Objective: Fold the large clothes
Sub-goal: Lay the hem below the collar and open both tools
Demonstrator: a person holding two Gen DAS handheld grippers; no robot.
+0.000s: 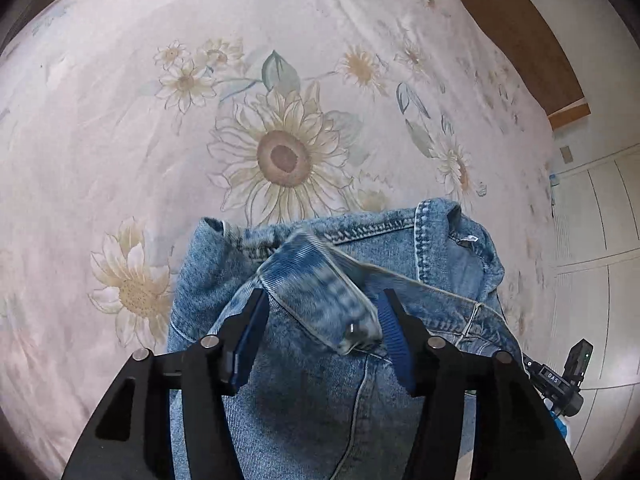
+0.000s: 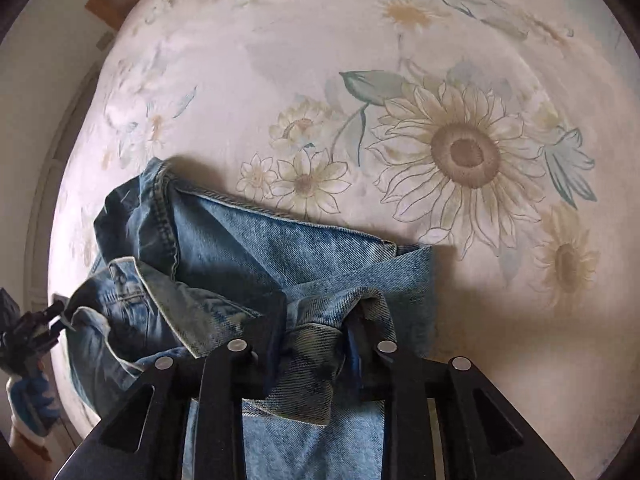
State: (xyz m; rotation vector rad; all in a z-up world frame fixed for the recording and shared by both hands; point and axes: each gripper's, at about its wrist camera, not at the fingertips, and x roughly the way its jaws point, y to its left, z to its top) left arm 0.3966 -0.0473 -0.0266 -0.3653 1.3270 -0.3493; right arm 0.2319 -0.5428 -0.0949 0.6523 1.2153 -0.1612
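A blue denim jacket (image 1: 304,380) lies partly folded on a floral bedsheet (image 1: 120,160). In the left wrist view my left gripper (image 1: 322,300) is open, and a blurred sleeve cuff with a metal button (image 1: 328,300) lies loose between its fingers. In the right wrist view the jacket (image 2: 280,248) lies with its collar at the left. My right gripper (image 2: 320,316) stands with its fingers around a bunched fold of denim (image 2: 316,356), pressing on it. The other gripper (image 2: 32,328) shows at the far left in a blue-gloved hand.
The pale pink sheet with sunflower prints (image 2: 464,152) spreads far beyond the jacket. A brown wooden headboard (image 1: 520,28) and white cabinet doors (image 1: 592,220) lie past the bed's right edge in the left wrist view.
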